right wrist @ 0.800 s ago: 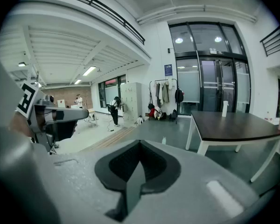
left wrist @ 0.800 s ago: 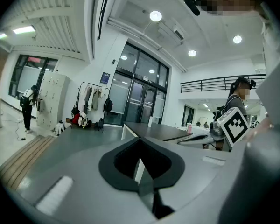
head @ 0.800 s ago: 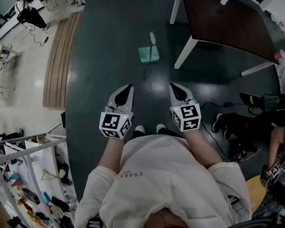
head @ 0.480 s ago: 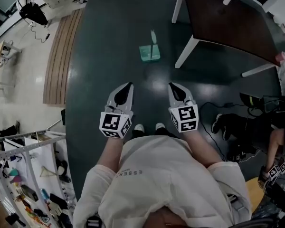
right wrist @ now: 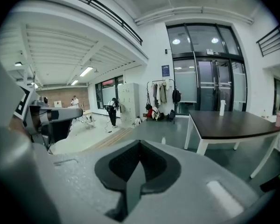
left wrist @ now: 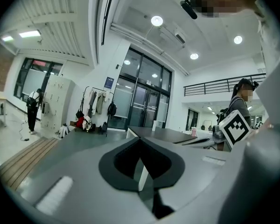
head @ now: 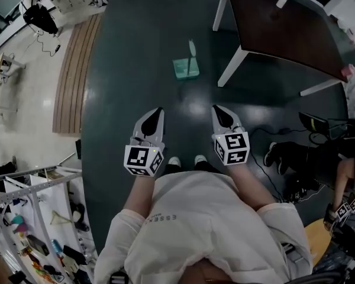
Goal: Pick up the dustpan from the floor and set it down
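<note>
Dustpan [head: 185, 67]: sitting on the floor [head: 136, 52] ahead, well apart from both grippers.
Left gripper [head: 157, 111]: I'm keeping it clenched, empty.
Right gripper [head: 217, 109]: likewise clenched, empty.
Risk: reaching in unopened, I'm likely nudging the dustpan away.

Both arms forward, left gripper [head: 157, 112] and right gripper [head: 218, 110] side by side, jaws together, empty

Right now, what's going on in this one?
A person stands on the dark floor with a gripper in each hand. The left gripper and the right gripper are both shut and empty, pointing forward. The green dustpan lies untouched on the floor ahead, near a white leg of the table.
</note>
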